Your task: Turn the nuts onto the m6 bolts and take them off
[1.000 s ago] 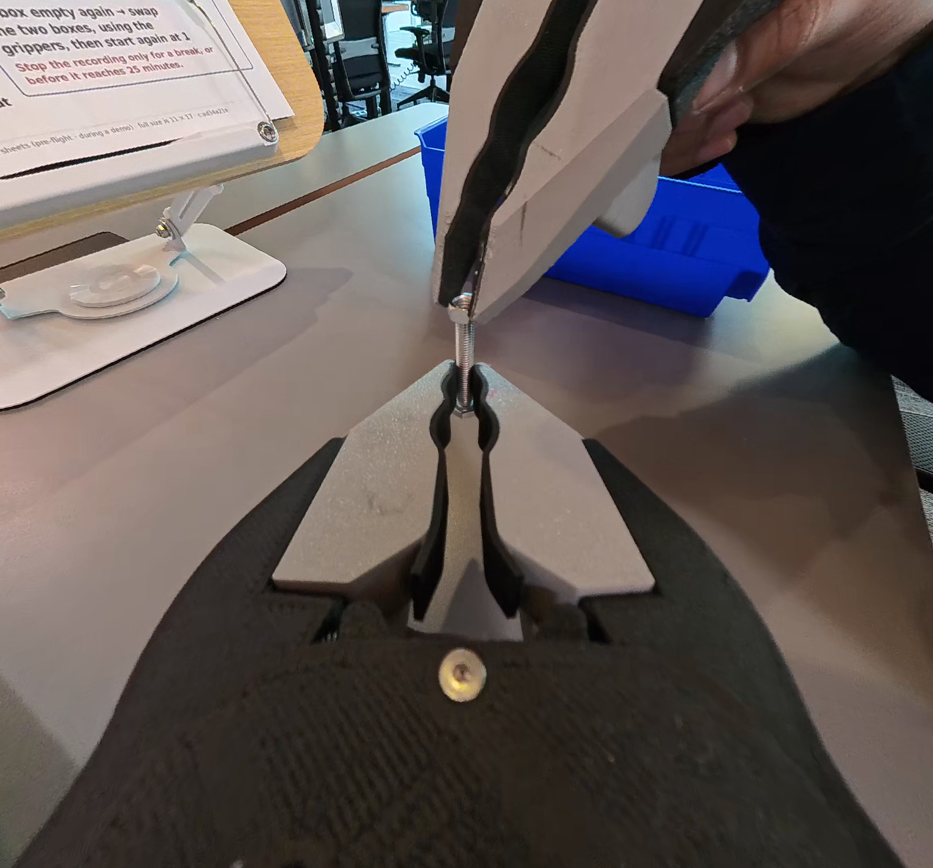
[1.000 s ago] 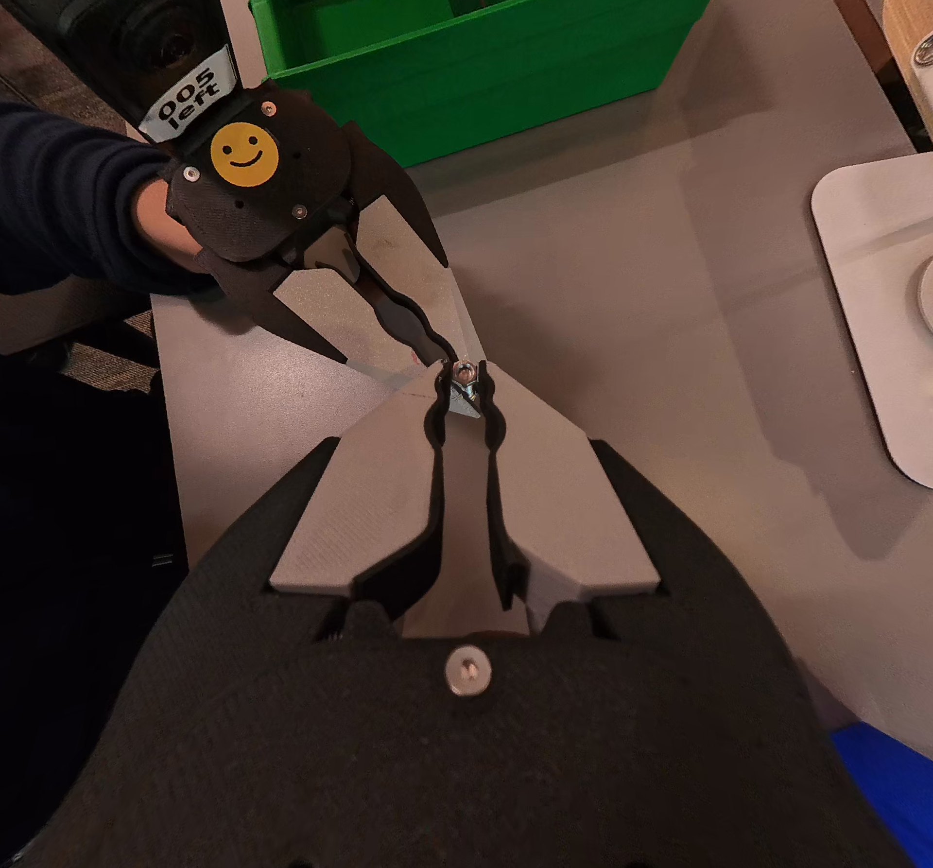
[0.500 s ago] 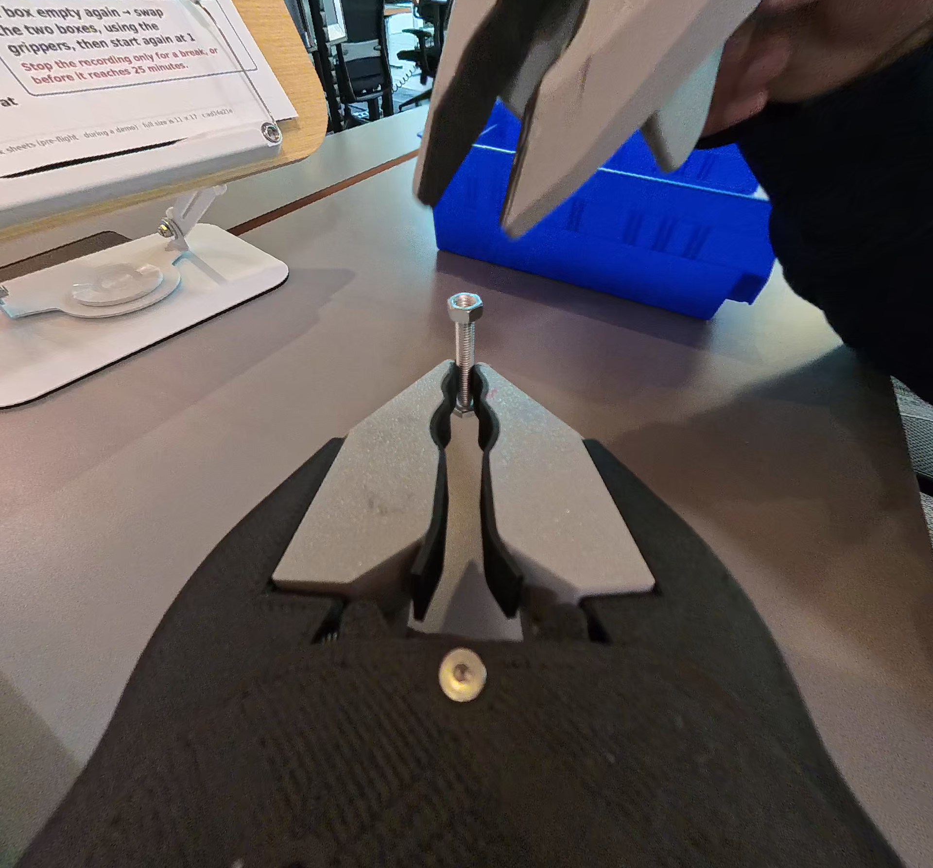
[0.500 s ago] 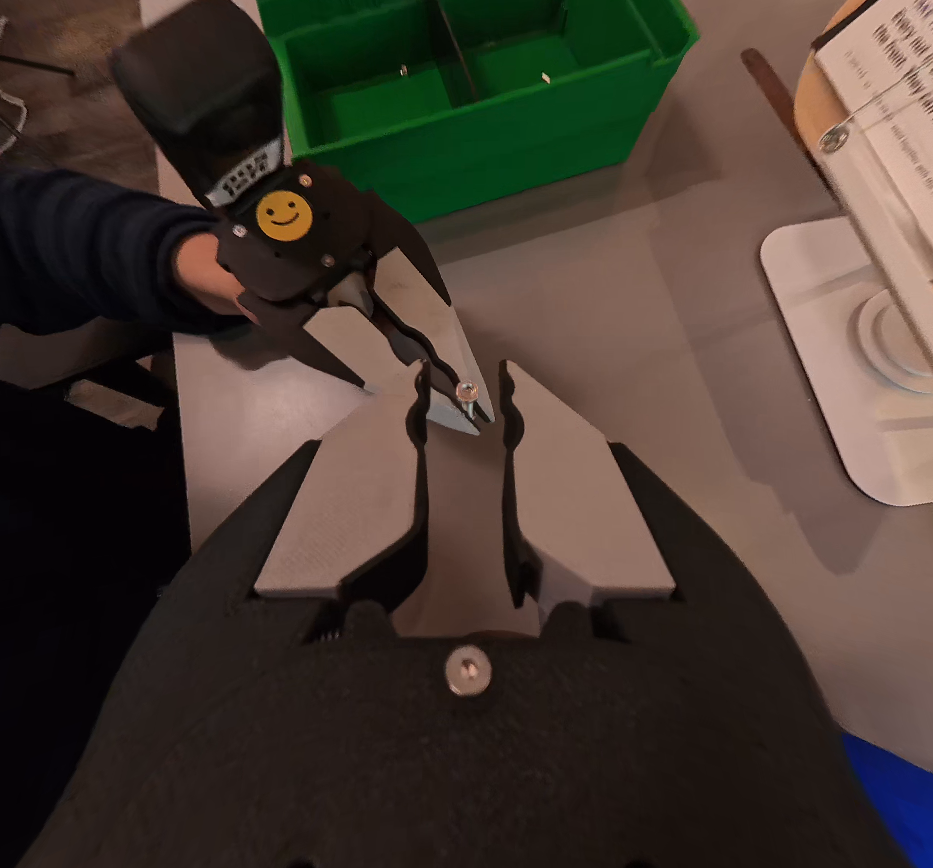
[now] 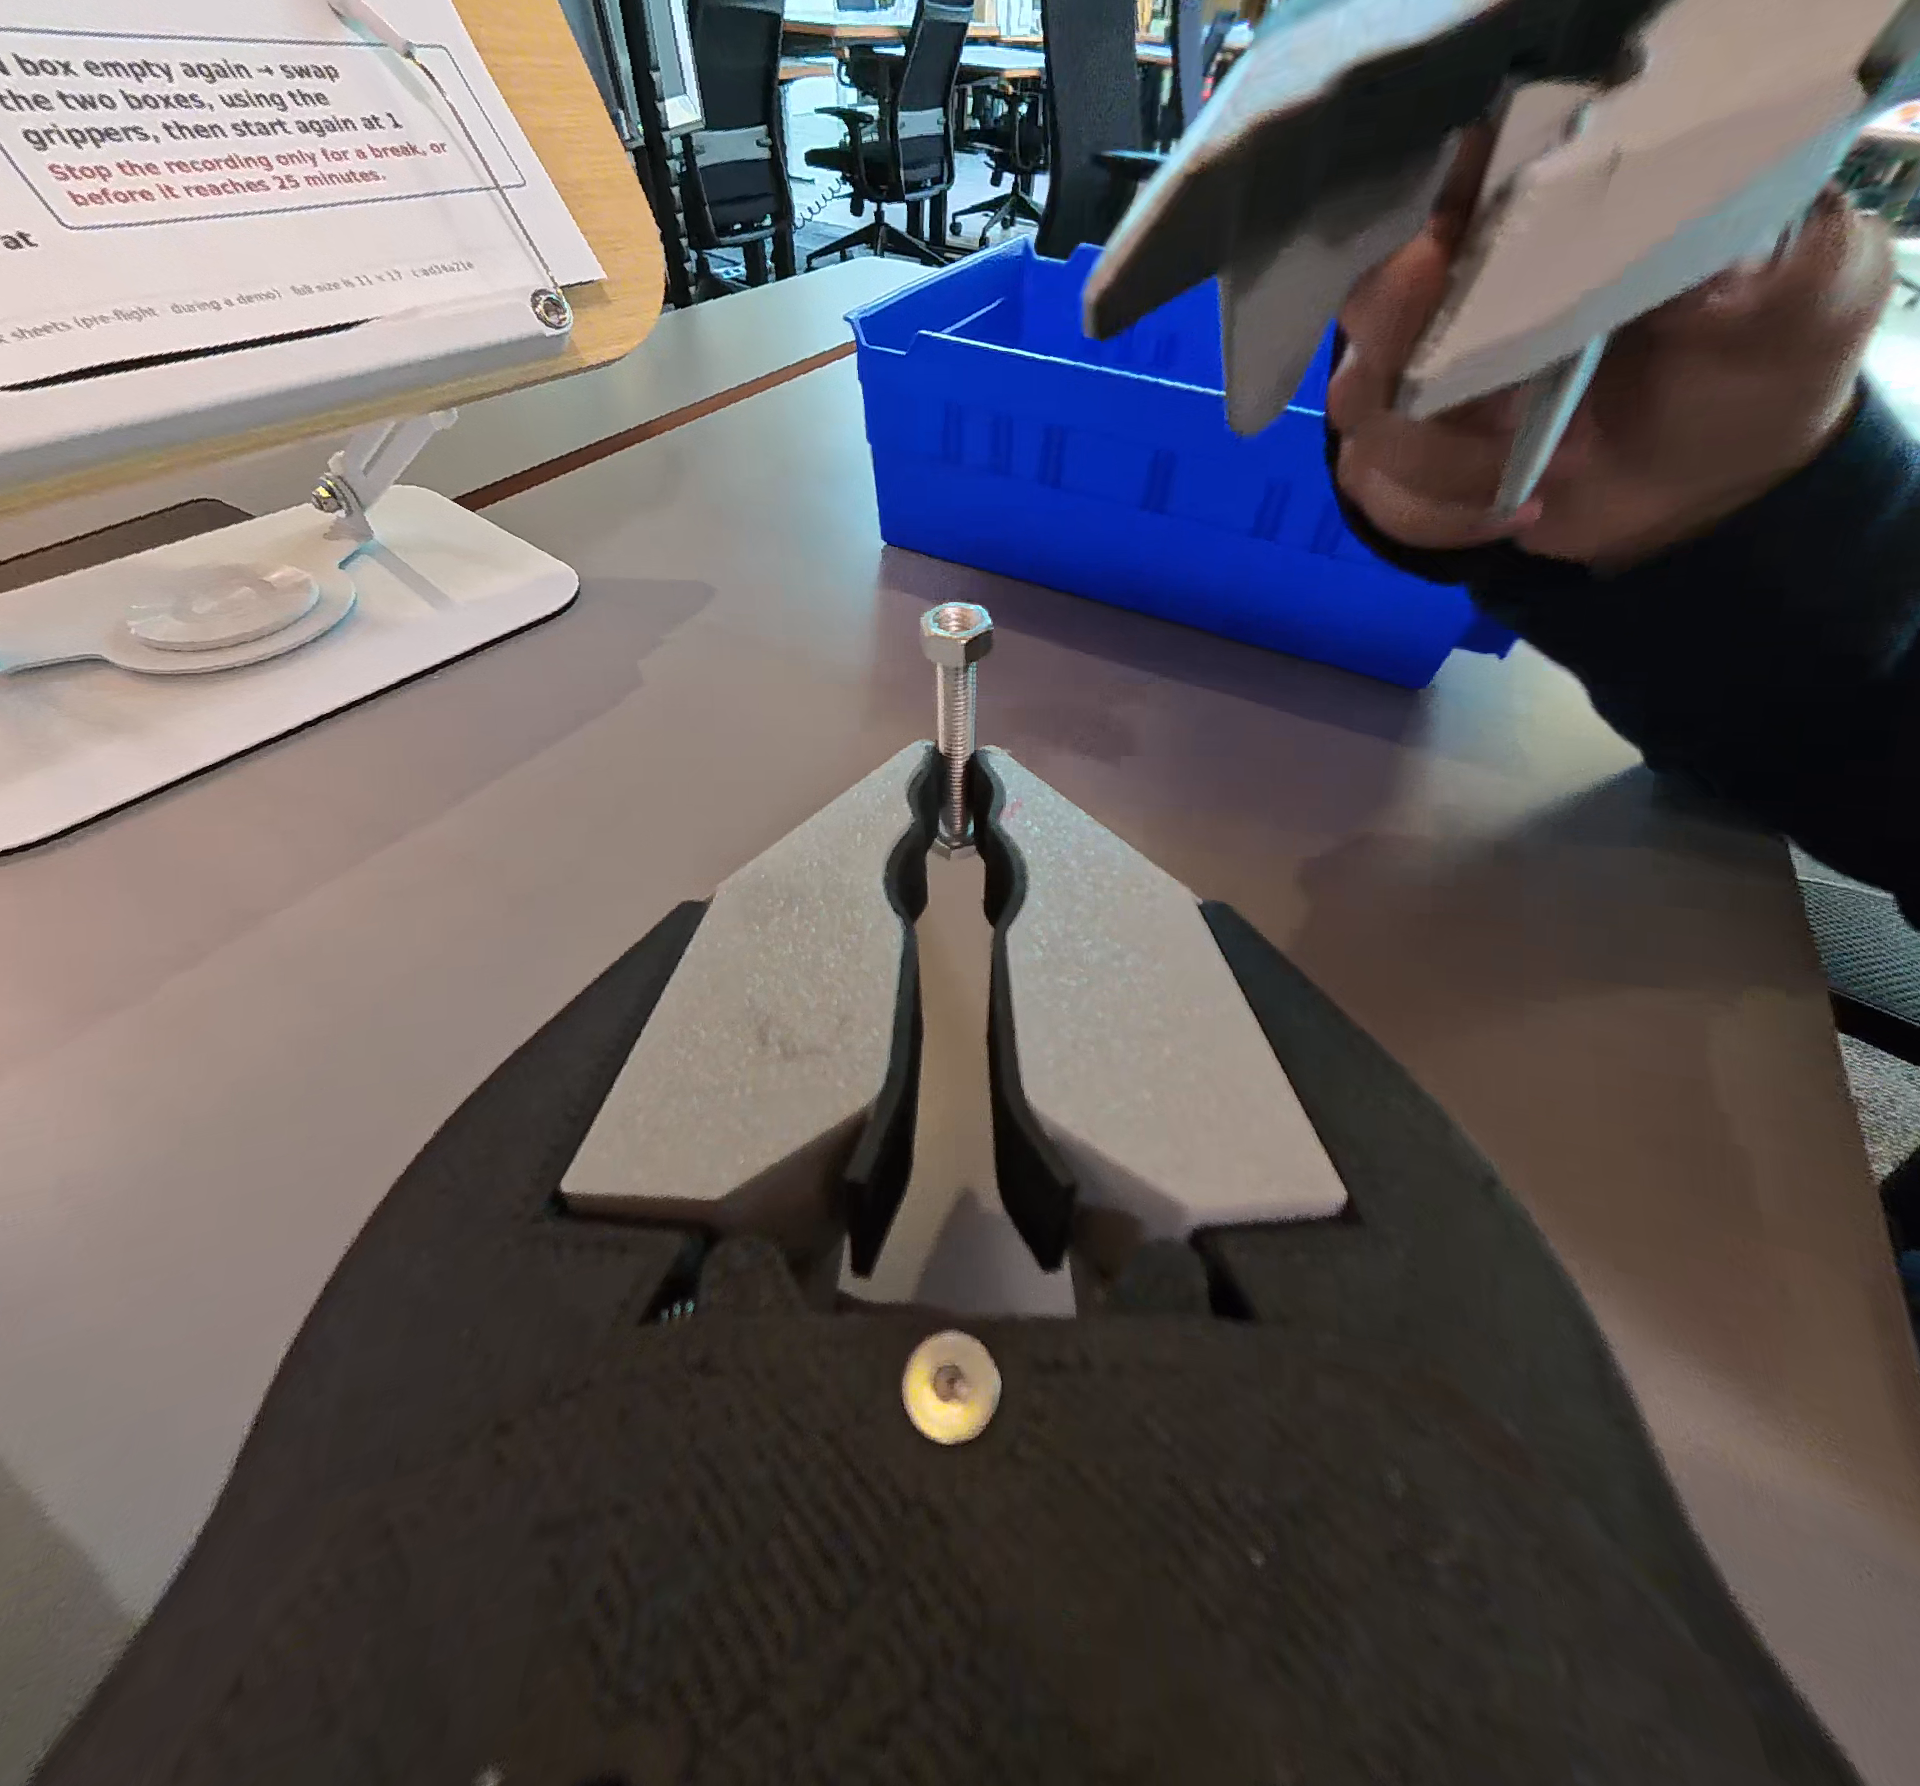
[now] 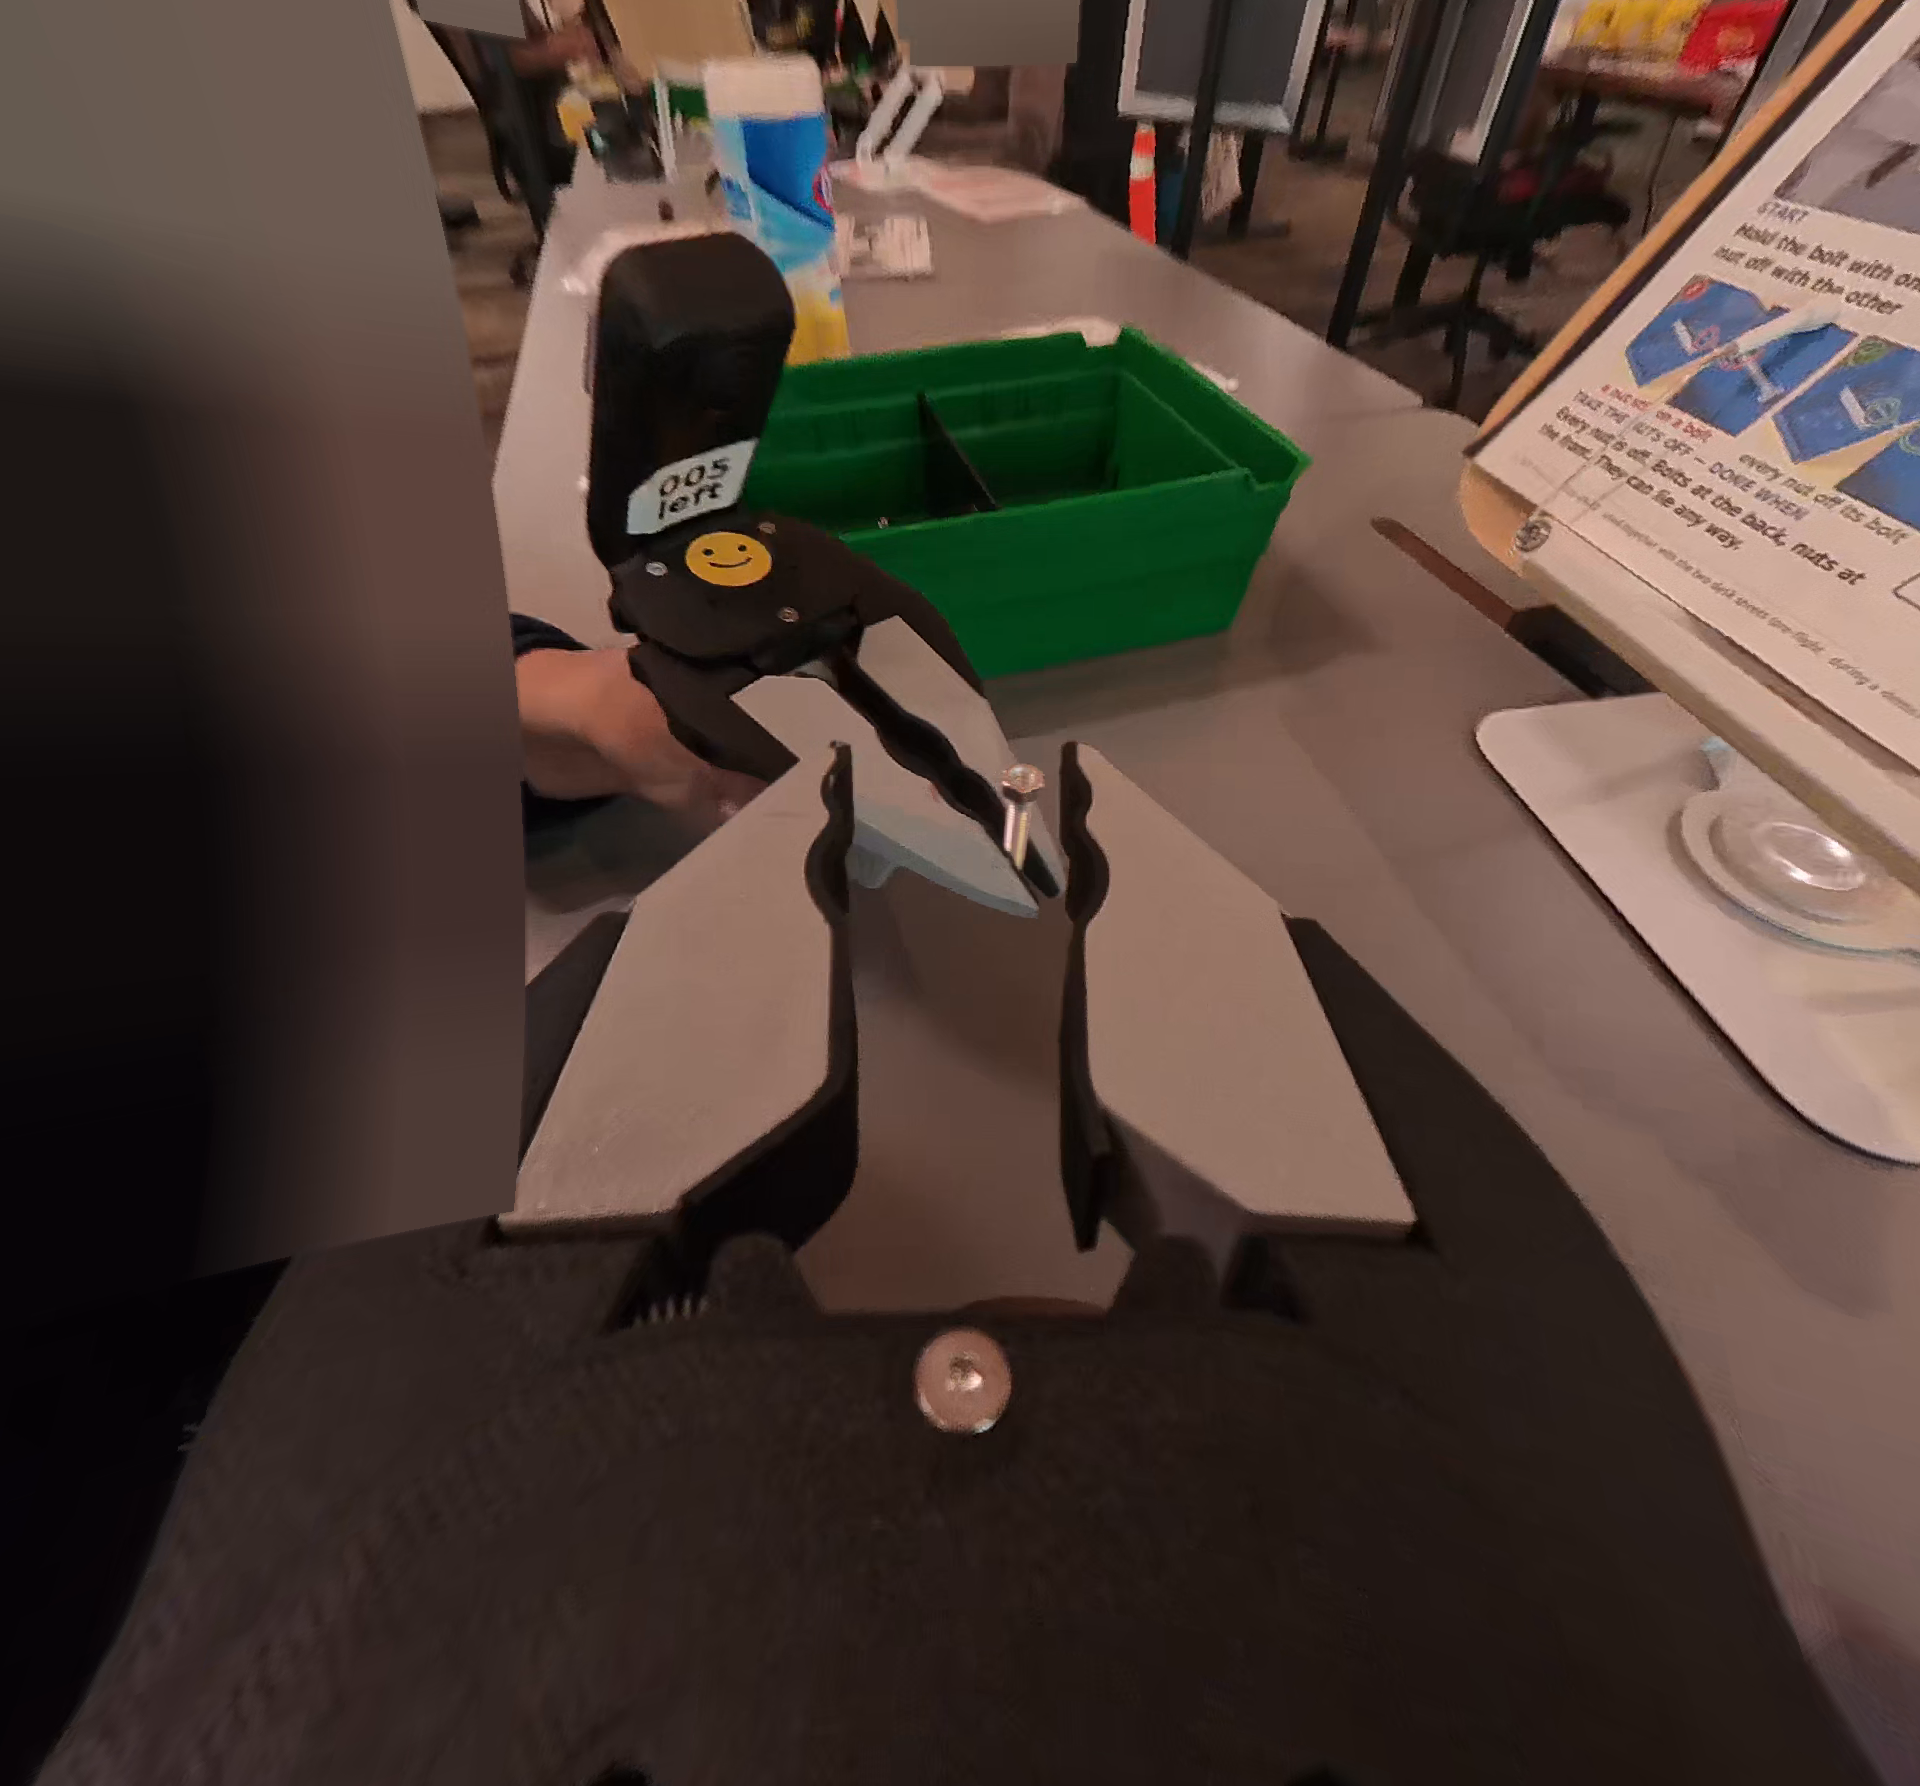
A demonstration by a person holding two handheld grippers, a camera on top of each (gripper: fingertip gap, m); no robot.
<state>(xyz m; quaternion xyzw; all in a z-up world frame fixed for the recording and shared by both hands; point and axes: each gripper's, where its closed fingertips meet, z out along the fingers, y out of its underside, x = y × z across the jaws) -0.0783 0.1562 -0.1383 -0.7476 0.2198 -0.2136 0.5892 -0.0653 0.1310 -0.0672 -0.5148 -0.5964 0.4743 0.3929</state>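
Observation:
My left gripper (image 5: 954, 801) is shut on the lower end of a silver M6 bolt (image 5: 954, 718) and holds it upright above the grey table. A hex nut (image 5: 956, 630) sits on the bolt's top end. My right gripper (image 6: 954, 780) is open and empty, raised up and off to the right of the bolt; in the left wrist view it (image 5: 1174, 365) is blurred, over the blue bin. The right wrist view shows the left gripper (image 6: 1023, 889) with the bolt (image 6: 1018, 827) and nut (image 6: 1023, 780) just beyond my right fingers (image 6: 1164, 988).
A blue bin (image 5: 1091, 479) stands behind the bolt in the left wrist view. A green divided bin (image 6: 1060, 573) stands behind the left gripper. A white document stand (image 5: 260, 624) with an instruction sheet is beside them. A wipes canister (image 6: 774, 178) is farther back. Some 8 cm of space lies between my two pairs of fingers.
My right gripper was shut on the nut at the bolt's top. It opened, let go and lifted away up and to the right. The nut stayed on the bolt. The left gripper held still.

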